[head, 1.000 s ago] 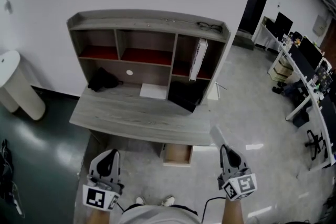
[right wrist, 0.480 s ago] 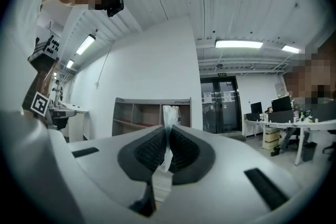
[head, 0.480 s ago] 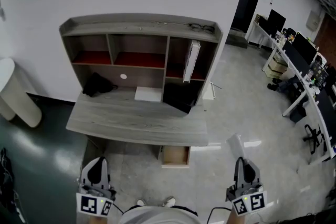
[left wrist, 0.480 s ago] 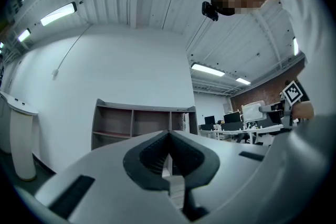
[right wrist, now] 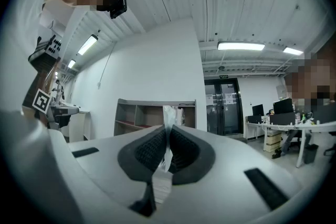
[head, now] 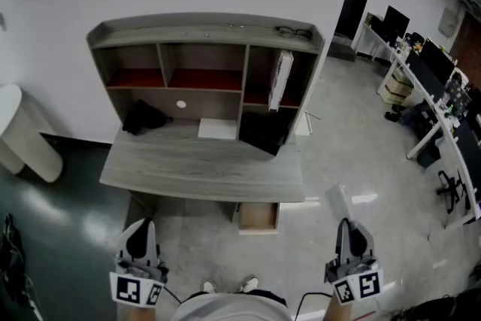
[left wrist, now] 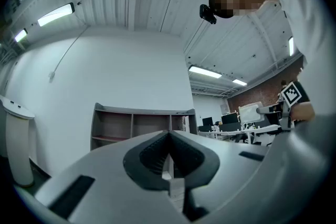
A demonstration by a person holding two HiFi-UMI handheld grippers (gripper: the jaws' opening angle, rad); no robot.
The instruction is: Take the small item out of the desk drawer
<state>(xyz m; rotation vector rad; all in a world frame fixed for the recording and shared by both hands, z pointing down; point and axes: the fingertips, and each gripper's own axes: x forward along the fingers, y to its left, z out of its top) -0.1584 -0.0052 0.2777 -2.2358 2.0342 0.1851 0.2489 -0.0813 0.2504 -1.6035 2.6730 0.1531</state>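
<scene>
In the head view the grey wooden desk (head: pixel 203 173) with its shelf unit stands against the wall, and a small drawer (head: pixel 258 216) hangs open under its right front. My right gripper (head: pixel 345 223) hovers over the floor to the right of the drawer, shut on a small clear plastic packet (head: pixel 337 201) that sticks out past its tips. The right gripper view shows the packet (right wrist: pixel 168 115) pinched between the jaws of that gripper (right wrist: pixel 169 134). My left gripper (head: pixel 141 227) is at the lower left, short of the desk; in the left gripper view its jaws (left wrist: pixel 169 136) meet with nothing between them.
A black bag (head: pixel 143 116), a white sheet (head: pixel 218 129) and a black box (head: pixel 263 133) lie on the desk. A white book (head: pixel 282 79) stands in the right shelf, glasses (head: pixel 294 31) on top. A white rounded unit (head: pixel 22 131) stands left; office desks with monitors (head: pixel 428 79) stand right.
Both grippers have drawn back from the desk toward the bottom of the head view. The right one, still holding the packet, has shifted to the right.
</scene>
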